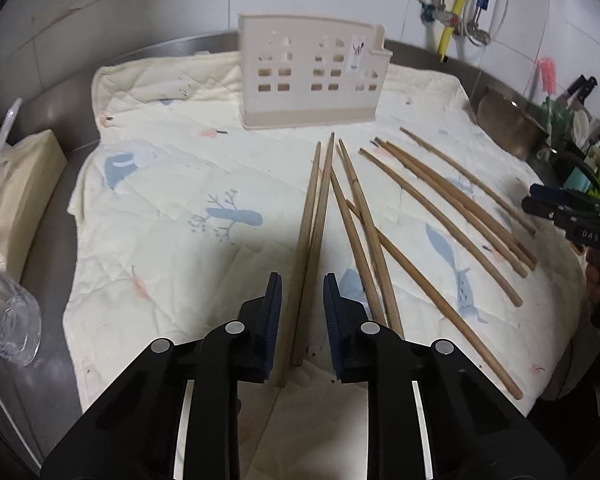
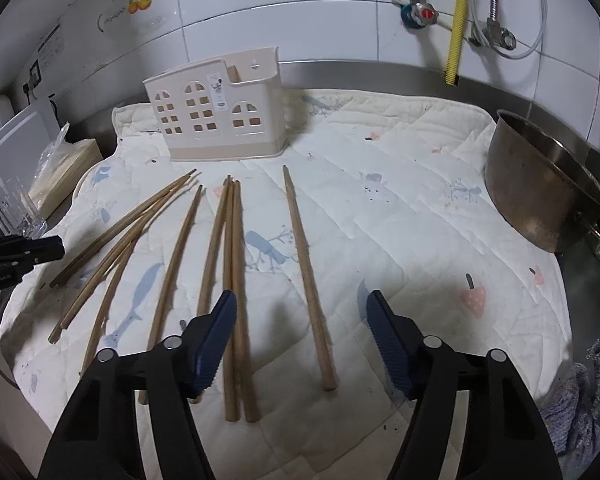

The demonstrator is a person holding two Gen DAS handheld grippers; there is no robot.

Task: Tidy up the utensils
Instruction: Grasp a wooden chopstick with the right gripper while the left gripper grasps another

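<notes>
Several wooden chopsticks lie loose on a quilted cloth (image 1: 172,208). A beige house-shaped utensil holder (image 1: 312,76) stands upright at the far side of the cloth; it also shows in the right wrist view (image 2: 216,112). My left gripper (image 1: 302,284) is open, its jaws on either side of a pair of chopsticks (image 1: 316,216) without gripping them. My right gripper (image 2: 302,306) is open wide above a single chopstick (image 2: 306,268); a bundle of chopsticks (image 2: 234,280) lies by its left finger (image 2: 214,344).
A steel bowl (image 2: 540,184) sits at the cloth's right edge. A tissue pack (image 1: 16,200) and clear plastic (image 1: 4,308) lie left of the cloth. Pipes and a yellow hose (image 2: 458,20) hang on the tiled wall. A blue cloth (image 2: 580,408) lies at the right.
</notes>
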